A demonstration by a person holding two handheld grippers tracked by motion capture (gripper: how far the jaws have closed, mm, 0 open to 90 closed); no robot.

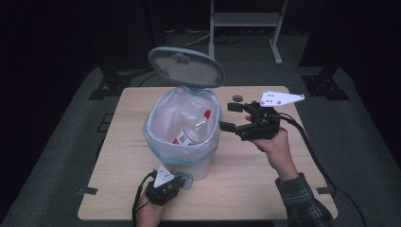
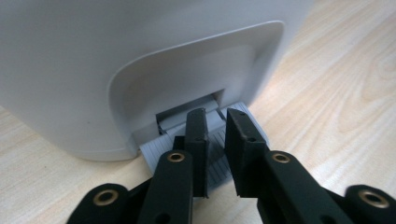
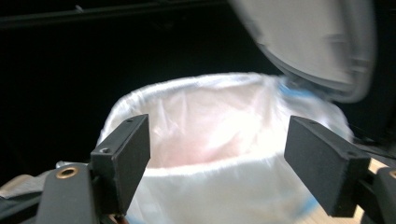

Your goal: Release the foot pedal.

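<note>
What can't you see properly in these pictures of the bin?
- Bottle in the bin: in the high view the bag covers its lower part, and its label is too small to read.
- Lid: blurred and cut off by the right gripper view's top edge.
- Pedal: in the left gripper view the left gripper covers its middle.
</note>
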